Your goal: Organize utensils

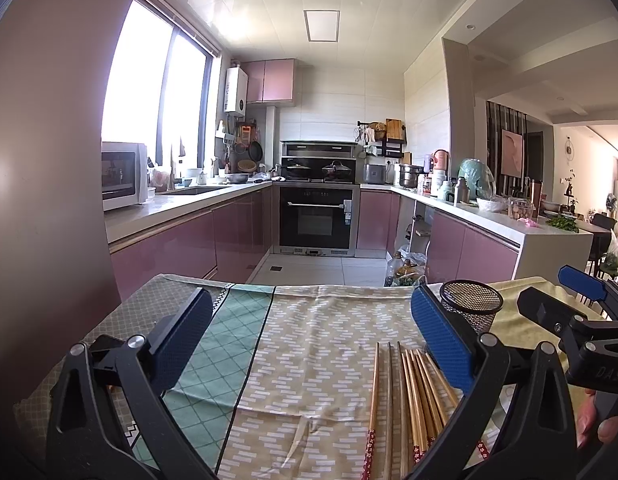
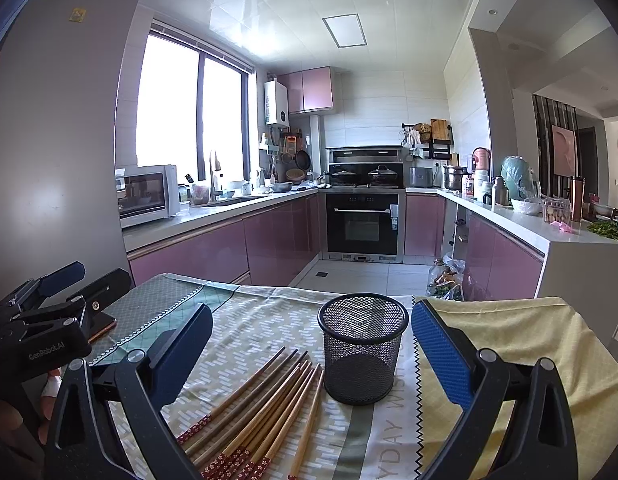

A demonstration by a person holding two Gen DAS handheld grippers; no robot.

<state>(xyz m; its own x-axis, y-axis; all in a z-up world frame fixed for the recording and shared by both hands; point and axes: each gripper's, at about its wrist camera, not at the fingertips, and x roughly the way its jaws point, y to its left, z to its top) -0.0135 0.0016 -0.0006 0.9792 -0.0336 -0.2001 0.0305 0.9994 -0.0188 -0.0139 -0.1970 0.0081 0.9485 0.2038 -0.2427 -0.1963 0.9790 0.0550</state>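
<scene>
Covering the table, one patterned cloth (image 2: 277,320) carries one upright black mesh cup (image 2: 363,350), nothing in it, and beside it roughly ten wooden chopsticks (image 2: 265,408) lying loose. Two grippers, left (image 1: 309,332) and right (image 2: 309,340), hover spread wide, holding nothing.

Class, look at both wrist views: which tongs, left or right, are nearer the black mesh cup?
Right. The right tongs are open with the mesh cup standing between their fingers. The left tongs are open farther left; the cup sits beyond their right finger.
</scene>
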